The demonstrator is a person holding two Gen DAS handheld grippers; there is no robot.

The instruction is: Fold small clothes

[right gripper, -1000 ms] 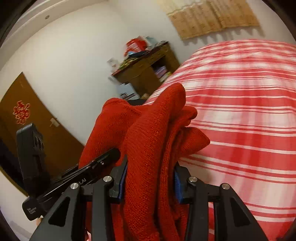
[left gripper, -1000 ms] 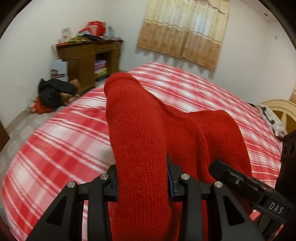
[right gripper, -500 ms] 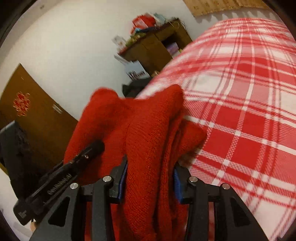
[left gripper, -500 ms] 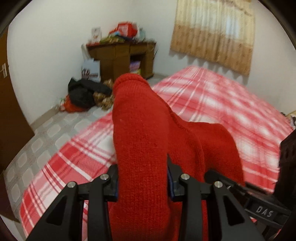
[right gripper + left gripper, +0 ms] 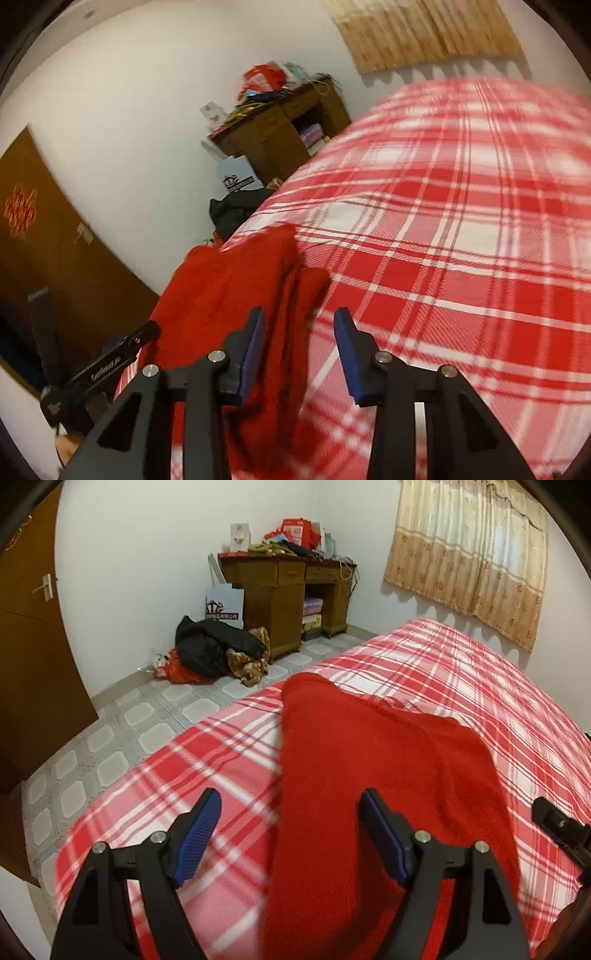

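The left tool (image 5: pixel 288 830) is opening, pads clear of the red knit (image 5: pixel 369 775) lying between them; the right tool (image 5: pixel 299 350) is closing, pads off the cloth. The garment now rests folded near the bed's (image 5: pixel 461 672) foot corner, apparently laid down for release, where a second ago both tools clamped it aloft.

Plain red knitted garment (image 5: pixel 354 775), red and white checked bedspread (image 5: pixel 461 672), dark brown desk (image 5: pixel 280 590), beige patterned curtain (image 5: pixel 469 554), white walls (image 5: pixel 147 554), grey tiled floor (image 5: pixel 122 731), blue gripper pads (image 5: pixel 197 836)
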